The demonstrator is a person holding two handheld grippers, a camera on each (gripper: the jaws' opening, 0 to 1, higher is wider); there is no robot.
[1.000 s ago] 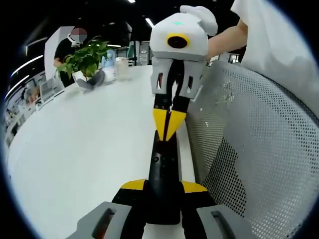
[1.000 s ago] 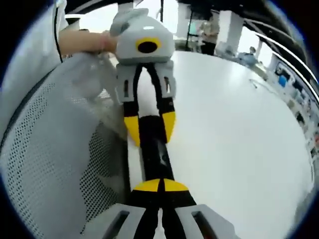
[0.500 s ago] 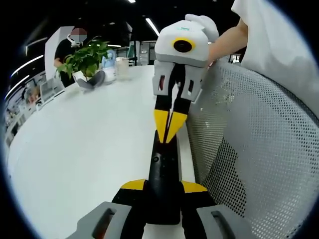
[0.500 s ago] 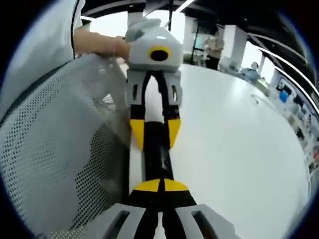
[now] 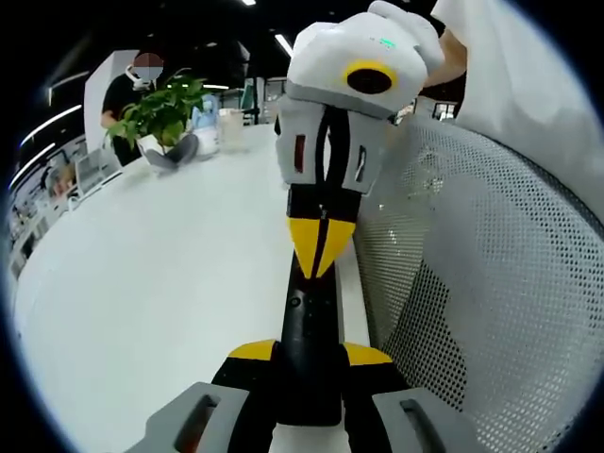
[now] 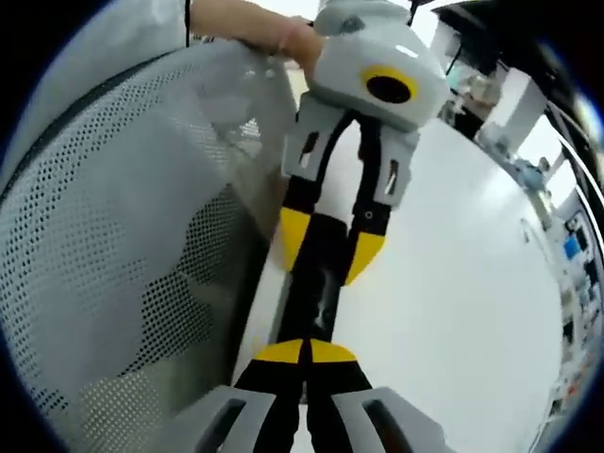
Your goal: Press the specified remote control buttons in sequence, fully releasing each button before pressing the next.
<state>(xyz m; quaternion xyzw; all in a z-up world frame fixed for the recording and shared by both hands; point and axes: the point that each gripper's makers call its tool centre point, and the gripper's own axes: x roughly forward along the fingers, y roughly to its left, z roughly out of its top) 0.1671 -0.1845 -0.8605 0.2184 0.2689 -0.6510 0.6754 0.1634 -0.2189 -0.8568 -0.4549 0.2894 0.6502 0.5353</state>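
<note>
White tabletop (image 5: 142,283) beside mesh chair back (image 5: 491,283). Near its edge, black remote (image 5: 311,330) clamped between left gripper (image 5: 310,363) tips. Over remote's far end, right gripper (image 5: 319,247), tips pressed together, pointing down. Further away, potted plant (image 5: 162,109).

An open-plan office: long white table (image 5: 142,274), mesh chair (image 5: 491,264), potted plant (image 5: 162,111), ceiling strip lights (image 5: 283,42).

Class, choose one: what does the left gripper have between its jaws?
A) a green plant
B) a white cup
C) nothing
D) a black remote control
D: in the left gripper view the left gripper has its yellow-tipped jaws clamped on either side of the black remote control.
</note>
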